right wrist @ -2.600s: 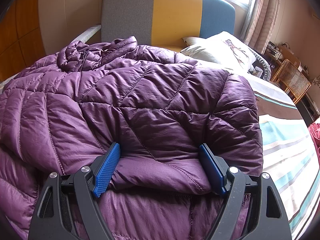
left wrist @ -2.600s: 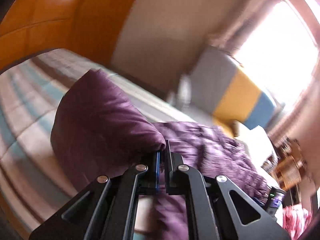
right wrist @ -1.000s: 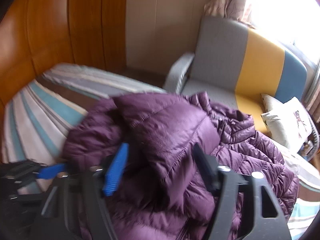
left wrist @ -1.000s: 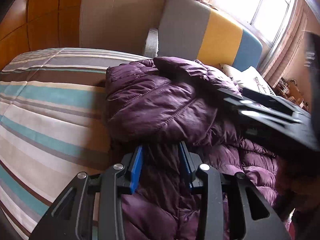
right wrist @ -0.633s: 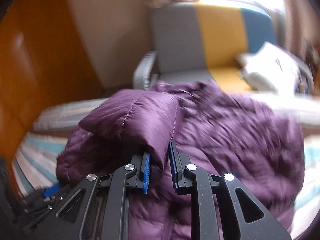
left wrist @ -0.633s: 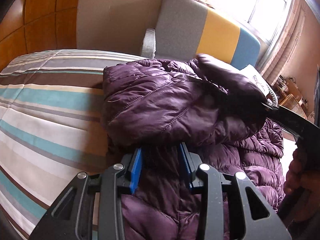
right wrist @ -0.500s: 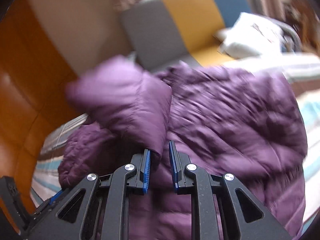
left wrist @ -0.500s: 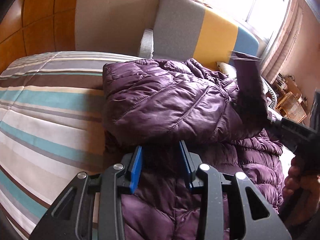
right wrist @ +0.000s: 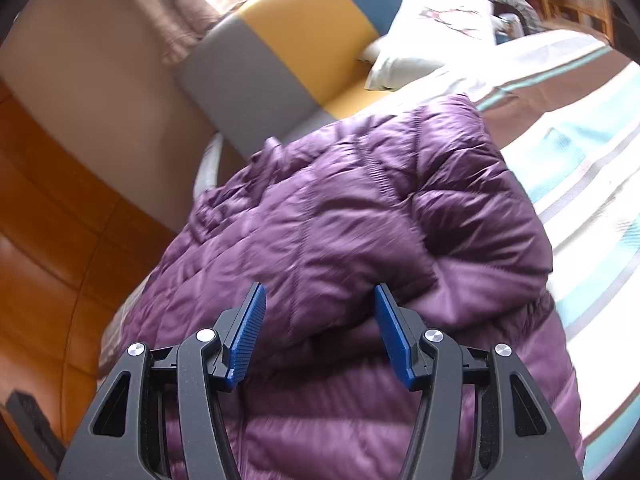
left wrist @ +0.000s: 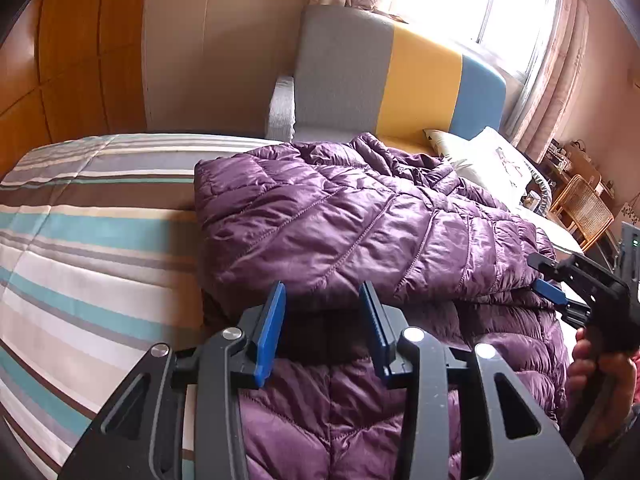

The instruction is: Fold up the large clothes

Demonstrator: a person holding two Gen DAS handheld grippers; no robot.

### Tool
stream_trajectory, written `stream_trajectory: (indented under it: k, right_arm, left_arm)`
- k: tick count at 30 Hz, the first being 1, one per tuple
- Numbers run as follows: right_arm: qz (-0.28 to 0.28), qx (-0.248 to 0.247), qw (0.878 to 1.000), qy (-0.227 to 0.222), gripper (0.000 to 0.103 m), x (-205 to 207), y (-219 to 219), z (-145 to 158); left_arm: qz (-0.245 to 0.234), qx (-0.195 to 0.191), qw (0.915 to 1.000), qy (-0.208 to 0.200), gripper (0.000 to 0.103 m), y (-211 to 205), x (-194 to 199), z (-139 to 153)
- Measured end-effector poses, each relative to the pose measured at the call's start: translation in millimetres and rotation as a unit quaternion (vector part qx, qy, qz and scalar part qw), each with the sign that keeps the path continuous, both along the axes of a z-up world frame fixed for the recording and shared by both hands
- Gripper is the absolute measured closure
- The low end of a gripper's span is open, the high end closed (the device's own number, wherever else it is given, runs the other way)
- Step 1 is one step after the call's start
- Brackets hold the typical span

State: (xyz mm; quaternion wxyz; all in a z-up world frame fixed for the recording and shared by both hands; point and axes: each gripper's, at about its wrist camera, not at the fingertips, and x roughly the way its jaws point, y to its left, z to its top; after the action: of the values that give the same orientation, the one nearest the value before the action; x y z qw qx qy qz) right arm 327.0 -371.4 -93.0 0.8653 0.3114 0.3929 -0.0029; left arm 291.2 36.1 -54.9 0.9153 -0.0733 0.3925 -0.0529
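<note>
A purple quilted puffer jacket (left wrist: 340, 220) lies on the striped bed, with a folded part laid flat across its top. My left gripper (left wrist: 322, 292) sits low over the jacket's near edge, just short of the folded layer's rim. Its jaws are opening slightly; jacket fabric lies between the pads without being pinched. At the jacket's right edge a hand holds my right gripper (left wrist: 538, 274). In the right wrist view the right gripper (right wrist: 319, 290) has its jaws opening wide. A puffy fold of the jacket (right wrist: 340, 220) lies loose between its pads.
The striped bedspread (left wrist: 80, 240) stretches out to the left of the jacket. A grey, yellow and blue armchair (left wrist: 400, 80) stands behind the bed with a white pillow (left wrist: 492, 160) on it. Orange wooden panels (left wrist: 72, 60) line the left wall. A wicker chair (left wrist: 584, 208) stands far right.
The right gripper carried a pinched sleeve across the jacket to its right side, then opened and let it go. The sleeve now lies flat. The left gripper stayed in place.
</note>
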Motion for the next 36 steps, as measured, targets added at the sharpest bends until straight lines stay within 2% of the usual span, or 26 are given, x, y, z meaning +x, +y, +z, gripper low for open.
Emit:
stream_trajectory:
  k: [2, 3, 4, 6, 10, 12, 14, 15, 16, 18, 20, 22, 24, 25, 28, 31, 36]
  right_arm:
    - [-0.002, 0.001, 1.000, 0.000, 0.069, 8.6, -3.5, -0.9]
    - [-0.003, -0.010, 1.000, 0.000, 0.086, 11.8, -3.2, -0.3]
    - [-0.006, -0.018, 1.000, -0.001, 0.096, 14.5, -3.1, 1.5]
    - [-0.008, -0.034, 0.999, -0.007, 0.103, 15.3, -3.2, 4.2]
    - [-0.007, -0.066, 0.998, 0.002, 0.103, 13.4, -5.7, 2.0]
    - [-0.011, -0.057, 0.998, 0.001, 0.100, 7.2, -10.4, 2.7]
    - [-0.021, -0.041, 0.999, -0.001, 0.066, 1.9, -16.4, 2.6]
    - [-0.027, -0.041, 0.999, -0.005, 0.031, -0.5, -18.7, 3.5]
    - [-0.032, -0.042, 0.999, -0.010, 0.025, -1.3, -19.6, 4.2]
    - [-0.025, -0.048, 0.999, -0.007, 0.028, 8.1, -15.5, 3.3]
    - [-0.017, -0.058, 0.998, -0.002, 0.036, 17.0, -11.9, 1.4]
    - [-0.005, -0.072, 0.997, 0.013, 0.065, 29.1, -5.7, -4.2]
    - [0.006, -0.091, 0.996, 0.017, 0.085, 32.0, -1.0, -5.3]
    - [0.008, -0.096, 0.995, 0.013, 0.090, 30.2, 0.2, -3.3]
    - [0.010, -0.122, 0.992, -0.003, 0.092, 19.1, 2.4, 6.4]
    - [0.004, -0.143, 0.990, 0.000, 0.092, 11.2, -0.4, 6.5]
    - [0.003, -0.158, 0.987, 0.039, 0.092, 17.9, -4.3, -16.3]
  left_arm:
    - [-0.001, 0.003, 1.0000, -0.003, 0.063, -1.9, 1.2, 1.2]
    - [-0.001, 0.006, 1.0000, -0.004, 0.062, -2.8, 3.3, 1.8]
    - [0.000, 0.010, 0.9999, -0.005, 0.062, -3.5, 6.6, 2.1]
    - [0.001, 0.011, 0.9999, -0.004, 0.062, -4.1, 11.6, 0.9]
    - [0.002, 0.012, 0.9999, 0.002, 0.061, -6.8, 20.5, -2.9]
    - [0.000, 0.016, 0.9999, -0.002, 0.057, -9.0, 20.7, -2.6]
    - [-0.003, 0.019, 0.9998, -0.009, 0.052, -11.9, 17.9, -1.4]
    - [-0.005, 0.022, 0.9997, -0.013, 0.052, -13.5, 17.2, -0.3]
    - [-0.007, 0.025, 0.9996, -0.015, 0.052, -15.0, 16.9, 0.2]
    - [-0.010, 0.030, 0.9993, -0.018, 0.052, -17.4, 17.5, 1.6]
    - [-0.014, 0.033, 0.9991, -0.022, 0.052, -18.6, 17.8, 3.0]
    - [-0.015, 0.036, 0.9989, -0.024, 0.052, -19.7, 18.5, 3.8]
    - [-0.017, 0.037, 0.9989, -0.024, 0.052, -18.8, 19.4, 4.3]
    - [-0.017, 0.039, 0.9988, -0.026, 0.052, -18.4, 19.5, 4.8]
    - [-0.019, 0.040, 0.9987, -0.026, 0.052, -17.5, 21.4, 3.5]
    - [-0.020, 0.042, 0.9987, -0.020, 0.052, -15.1, 25.6, -1.4]
    - [-0.016, 0.035, 0.9987, 0.035, 0.052, -10.6, 45.5, -26.9]
